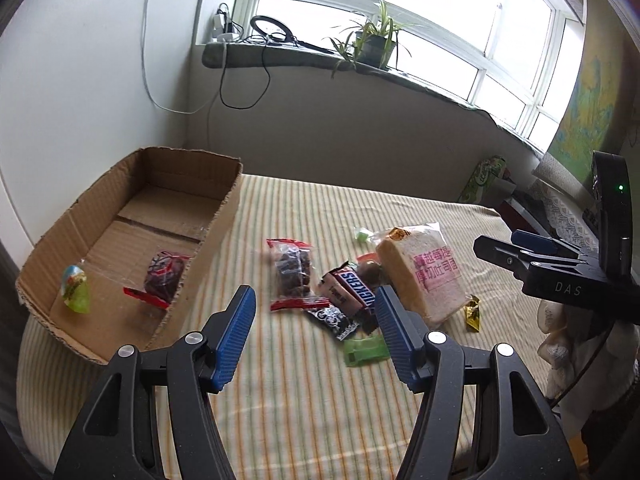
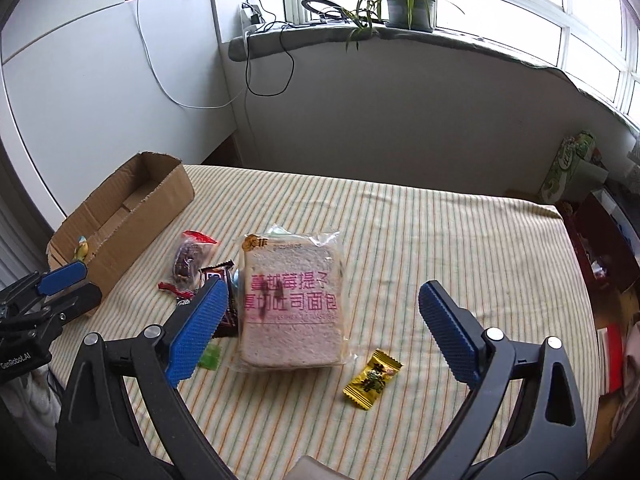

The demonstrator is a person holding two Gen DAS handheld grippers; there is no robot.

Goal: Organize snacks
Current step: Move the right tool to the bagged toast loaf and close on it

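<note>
A cardboard box (image 1: 216, 216) lies at the left on the striped cloth; inside are a green candy (image 1: 75, 289) and a red-ended packet of dark fruit (image 1: 163, 276). Loose snacks lie in the middle: a second fruit packet (image 1: 293, 273), a Snickers bar (image 1: 352, 285), a green wrapper (image 1: 366, 350), a bagged bread loaf (image 2: 294, 300) and a yellow candy (image 2: 373, 379). My left gripper (image 1: 316, 312) is open and empty above the Snickers pile. My right gripper (image 2: 320, 300) is open and empty, hovering over the bread.
The cloth-covered table (image 2: 440, 240) ends at a wall below a windowsill with a potted plant (image 2: 408, 4) and cables. Boxes and a green carton (image 2: 568, 164) crowd the right side. A white panel (image 1: 80, 80) stands behind the box.
</note>
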